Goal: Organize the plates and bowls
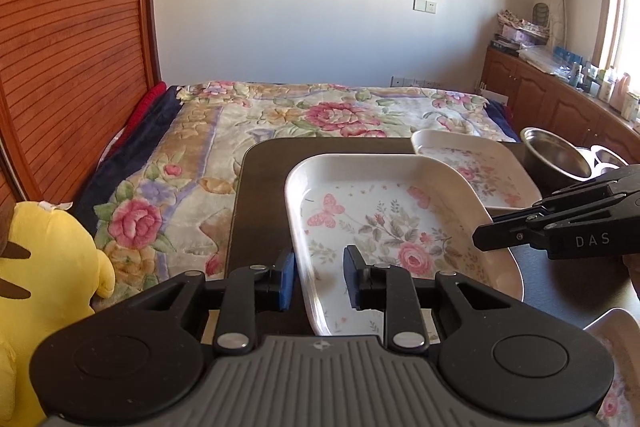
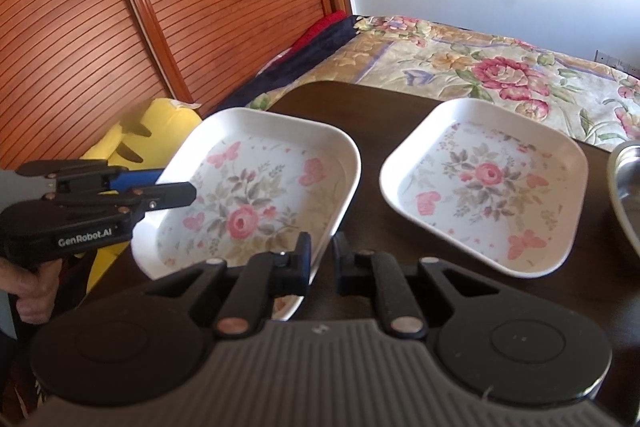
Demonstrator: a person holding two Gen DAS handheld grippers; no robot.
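White floral plate, near (image 1: 384,227) (image 2: 256,195): square, raised rim, rose and butterfly print; tilted, its left side lifted, toward the table's left edge.
Left gripper (image 1: 319,277) (image 2: 176,187): jaws part-spread and straddling the near plate's rim, one blue pad (image 1: 286,279) outside, the other inside; whether the pads press the rim cannot be told.
Right gripper (image 2: 320,261) (image 1: 486,238): jaws slightly apart, set either side of the near plate's right corner; contact with the rim cannot be told.
White floral plate, far (image 2: 484,187) (image 1: 476,167): same pattern; flat on the table, just beside the near plate, toward the far edge.
Steel bowl (image 1: 556,155) (image 2: 628,195): empty, at the table's right side, just beside the far plate.
Third plate (image 1: 612,355): only a floral rim portion visible, at the near right corner.
Table (image 2: 360,107) (image 1: 260,195): dark wood top, standing against the bed.
Bed (image 1: 280,115): floral quilt, behind the table.
Yellow plush toy (image 1: 44,267): left of the table, on the bed beside the slatted wardrobe (image 1: 76,47).
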